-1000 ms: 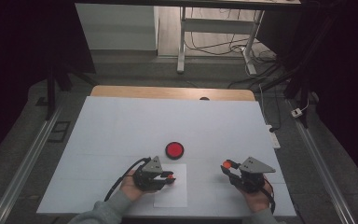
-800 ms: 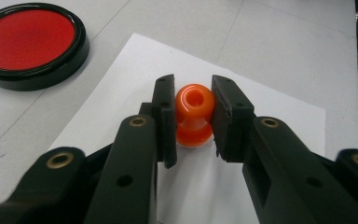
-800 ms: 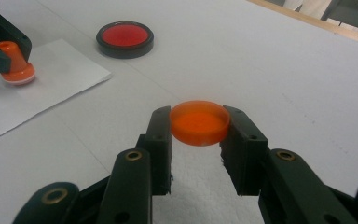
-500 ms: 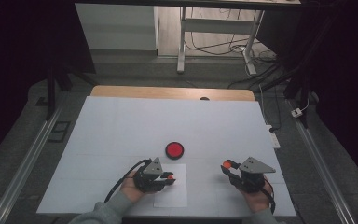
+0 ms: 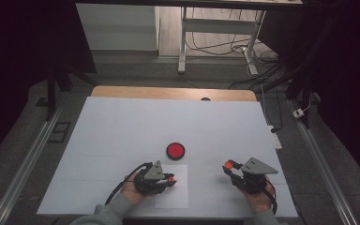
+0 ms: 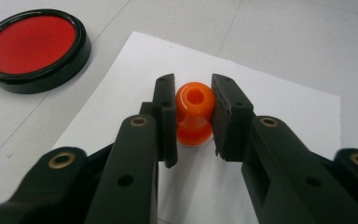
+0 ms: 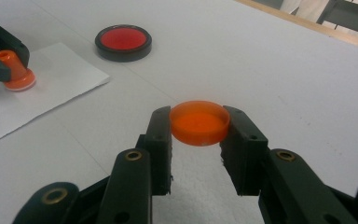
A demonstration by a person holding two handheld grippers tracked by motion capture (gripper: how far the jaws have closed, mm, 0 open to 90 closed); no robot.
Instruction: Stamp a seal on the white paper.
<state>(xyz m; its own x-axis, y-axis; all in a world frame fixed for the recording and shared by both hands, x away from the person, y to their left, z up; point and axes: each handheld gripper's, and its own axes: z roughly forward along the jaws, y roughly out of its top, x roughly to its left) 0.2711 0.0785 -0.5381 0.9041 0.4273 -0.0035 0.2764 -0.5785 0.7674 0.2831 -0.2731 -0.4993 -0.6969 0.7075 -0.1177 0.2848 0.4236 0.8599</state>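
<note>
My left gripper (image 6: 193, 100) is shut on a small orange knob-shaped stamp (image 6: 194, 113) that stands on a white paper sheet (image 6: 284, 121). In the high view that left gripper (image 5: 170, 179) lies over the paper sheet (image 5: 171, 197) near the table's front edge. My right gripper (image 7: 199, 123) is shut on a shallow orange round cap (image 7: 199, 122), held just above the table. The high view has this right gripper (image 5: 228, 165) at the front right with the orange cap (image 5: 228, 164) at its tips. A red ink pad (image 5: 175, 150) in a black round case lies behind the paper.
A white board (image 5: 122, 126) covers the table, with a wooden edge (image 5: 168, 93) at the back. The red ink pad (image 6: 32, 49) sits up and left of my left jaws, and the red ink pad (image 7: 123, 42) lies far left in the right gripper view. Metal rails (image 5: 23, 164) flank the table.
</note>
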